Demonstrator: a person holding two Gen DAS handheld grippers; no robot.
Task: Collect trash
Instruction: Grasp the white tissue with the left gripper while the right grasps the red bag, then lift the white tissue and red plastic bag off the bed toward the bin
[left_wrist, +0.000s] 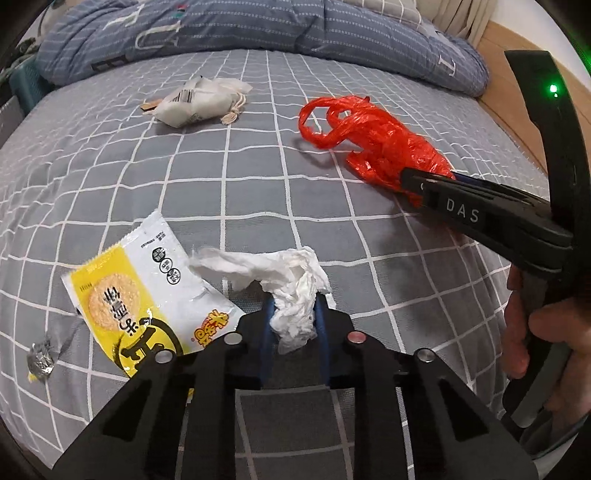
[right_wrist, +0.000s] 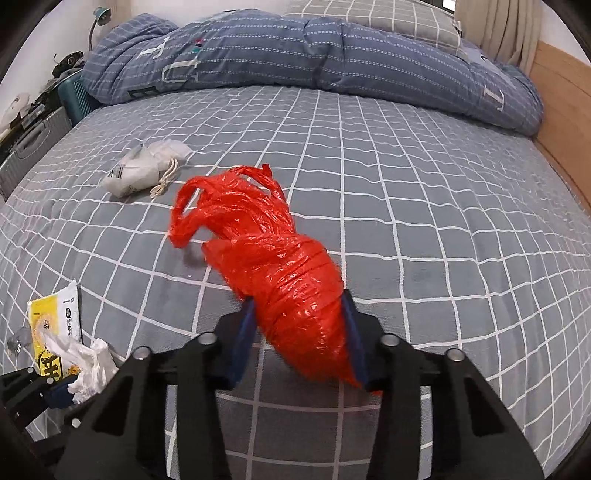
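Tissue (left_wrist: 295, 295) pinched by left tool (left_wrist: 293, 314) | red bag (right_wrist: 280, 280) gripped by right tool (right_wrist: 301, 332) | bare sheet (right_wrist: 443, 221) ahead

A red plastic bag (right_wrist: 273, 266), white tissue (left_wrist: 291, 291) and yellow-and-white snack wrapper (left_wrist: 147, 295) lie on a grey, white-gridded bedsheet (left_wrist: 258, 166); blue striped duvet (right_wrist: 295, 55) at twelve o'clock.

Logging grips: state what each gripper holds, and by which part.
Left gripper: crumpled white tissue, near end. Right gripper: red plastic bag, bunched bottom end.
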